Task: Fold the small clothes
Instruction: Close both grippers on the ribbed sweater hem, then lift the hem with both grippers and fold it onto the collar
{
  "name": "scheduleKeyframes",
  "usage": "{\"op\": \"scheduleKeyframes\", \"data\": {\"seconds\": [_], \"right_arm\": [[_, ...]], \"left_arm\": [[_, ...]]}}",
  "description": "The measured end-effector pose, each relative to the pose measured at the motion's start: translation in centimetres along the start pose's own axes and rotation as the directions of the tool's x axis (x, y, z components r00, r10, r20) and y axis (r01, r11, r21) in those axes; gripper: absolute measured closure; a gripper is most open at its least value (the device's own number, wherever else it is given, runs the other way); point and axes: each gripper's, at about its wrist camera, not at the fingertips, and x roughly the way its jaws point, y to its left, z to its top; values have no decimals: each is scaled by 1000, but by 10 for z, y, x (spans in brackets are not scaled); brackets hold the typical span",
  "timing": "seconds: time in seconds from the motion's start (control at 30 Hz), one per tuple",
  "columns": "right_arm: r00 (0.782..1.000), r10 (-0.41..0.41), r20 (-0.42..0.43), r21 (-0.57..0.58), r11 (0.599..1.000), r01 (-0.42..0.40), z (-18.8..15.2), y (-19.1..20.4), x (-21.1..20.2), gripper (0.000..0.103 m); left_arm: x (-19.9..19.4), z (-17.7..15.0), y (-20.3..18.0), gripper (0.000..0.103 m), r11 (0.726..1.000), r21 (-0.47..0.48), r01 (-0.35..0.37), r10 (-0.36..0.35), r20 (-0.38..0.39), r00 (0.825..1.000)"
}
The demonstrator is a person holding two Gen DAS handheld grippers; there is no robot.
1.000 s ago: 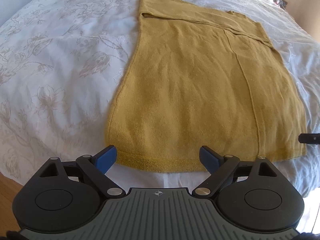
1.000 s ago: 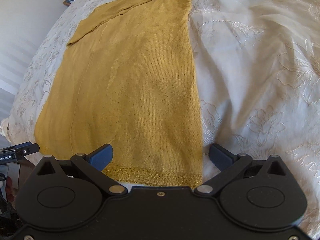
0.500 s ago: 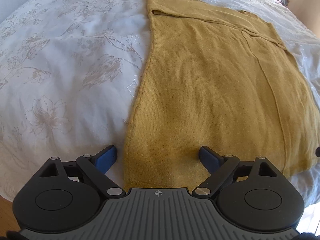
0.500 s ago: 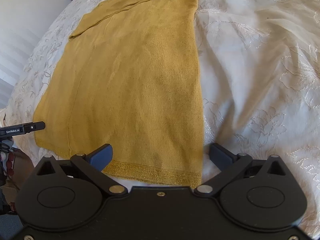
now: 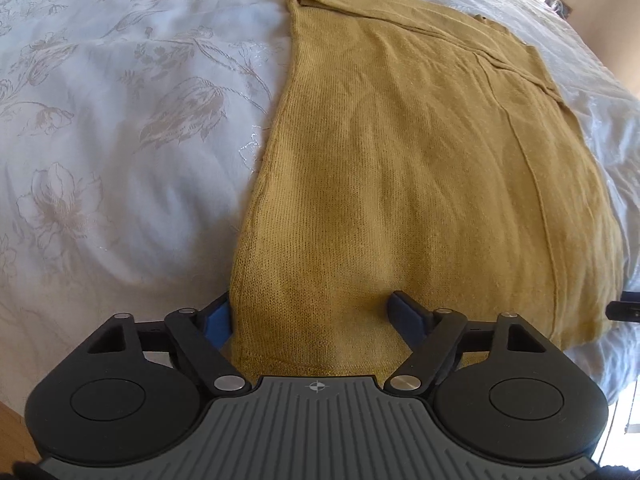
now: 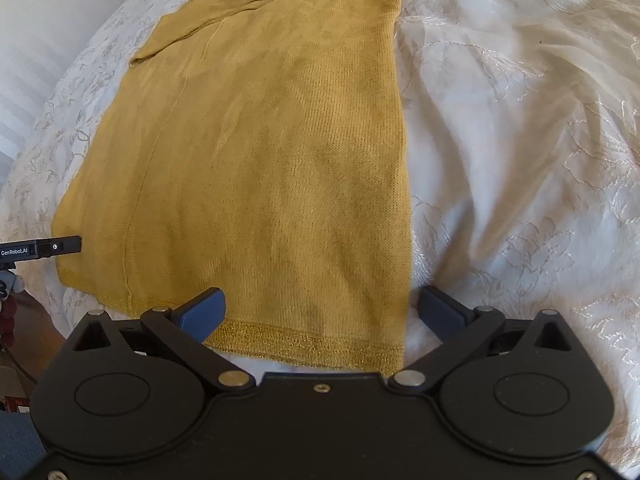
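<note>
A mustard-yellow knit garment (image 5: 420,168) lies flat on the white bedspread, its hem toward me; it also shows in the right wrist view (image 6: 260,152). My left gripper (image 5: 310,314) is open and straddles the garment's near left hem corner, with cloth between the blue fingers (image 5: 218,314). My right gripper (image 6: 320,308) is open over the near right hem corner, its right finger (image 6: 440,306) just off the cloth edge. The far end of the garment has a folded band across it.
The white bedspread (image 5: 120,140) with a pale flower pattern runs left of the garment and right of it in the right wrist view (image 6: 520,160). The left gripper's body tip (image 6: 48,246) shows at the left edge. Wooden floor (image 5: 12,436) lies below the bed edge.
Both grippers have moved forward and down onto the hem. The left one has shifted left, so the left hem corner now sits between its fingers. Both jaws stay open.
</note>
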Motion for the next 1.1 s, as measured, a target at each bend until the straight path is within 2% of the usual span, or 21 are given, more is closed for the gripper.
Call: {"op": "scheduleKeyframes", "data": {"seconds": [0.13, 0.17, 0.23, 0.3, 0.33, 0.37, 0.4, 0.43, 0.53, 0.63, 0.77, 0.97, 1.1], "right_arm": [[999, 13, -41, 23, 1000, -12, 3, -2, 1, 0], [999, 22, -49, 33, 999, -20, 4, -3, 0, 0], [998, 29, -49, 50, 998, -27, 4, -4, -2, 10], [999, 26, -42, 69, 997, -23, 2, -7, -7, 34], [998, 37, -42, 81, 996, -33, 2, -9, -9, 41], [997, 59, -48, 93, 994, -55, 1, -11, -10, 58], [995, 78, -55, 104, 992, -72, 0, -13, -10, 81], [994, 92, -55, 109, 990, -86, -1, -13, -12, 87], [991, 132, -18, 122, 984, -129, -1, -8, -22, 88], [982, 179, 65, 154, 970, -187, 4, -6, -40, 89], [962, 202, 184, 179, 955, -235, 23, -6, -63, 89], [929, 191, 316, 230, 935, -270, 62, -7, -70, 89], [910, 178, 375, 249, 926, -283, 93, -8, -69, 89]], "left_arm": [[-9, -4, 6, 61, 1000, 11, 8, -8, 11, 1000], [-11, -5, 7, 65, 1000, 11, 10, -10, 14, 1000], [-15, -6, 10, 79, 1000, 11, 17, -17, 10, 1000], [-18, -6, 10, 84, 1000, 10, 26, -26, 5, 1000], [-19, -6, 10, 89, 999, 6, 35, -35, 5, 999], [-19, -6, 10, 90, 999, 1, 41, -41, -1, 999], [-19, -5, 10, 94, 999, -6, 42, -42, -6, 999], [-20, -4, 8, 95, 999, -16, 45, -46, -7, 999], [-25, -2, 10, 97, 995, -58, 78, -77, 6, 997], [-39, 3, 12, 97, 988, -90, 128, -123, 59, 991], [-59, 19, 16, 97, 978, -131, 161, -144, 128, 981], [-74, 62, 22, 97, 961, -180, 211, -161, 258, 953], [-75, 100, 21, 97, 960, -157, 234, -175, 316, 932]]}}
